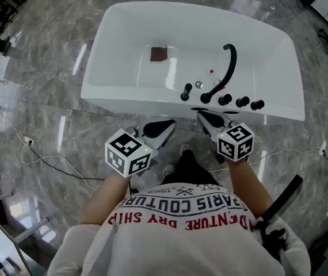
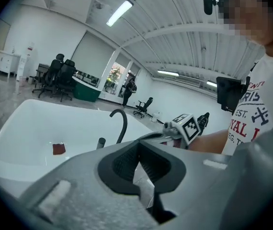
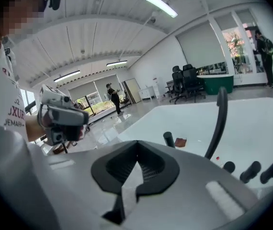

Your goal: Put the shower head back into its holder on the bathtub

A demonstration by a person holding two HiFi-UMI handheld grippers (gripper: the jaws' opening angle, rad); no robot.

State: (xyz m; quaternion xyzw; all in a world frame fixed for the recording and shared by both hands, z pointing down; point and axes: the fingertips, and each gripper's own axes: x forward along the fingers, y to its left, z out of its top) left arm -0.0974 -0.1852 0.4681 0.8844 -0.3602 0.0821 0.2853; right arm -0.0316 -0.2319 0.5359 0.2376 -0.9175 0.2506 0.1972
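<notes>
The white bathtub [image 1: 113,45] lies ahead of me on a marble floor. On its near rim a short black shower head [image 1: 186,91] stands upright, left of the curved black spout [image 1: 229,65] and three black knobs [image 1: 242,102]. The same black shower head [image 2: 101,142] [image 3: 168,138] shows in both gripper views. My left gripper [image 1: 167,125] [image 2: 137,147] and right gripper [image 1: 201,117] [image 3: 136,147] hover side by side just short of the tub's near wall. Both are shut with nothing between their pads, and neither touches the shower head.
A red-brown patch [image 1: 159,53] lies on the tub floor. Thin cables [image 1: 49,160] run over the floor at left and right. Office chairs [image 2: 60,75] and a standing person [image 2: 128,91] are far behind the tub.
</notes>
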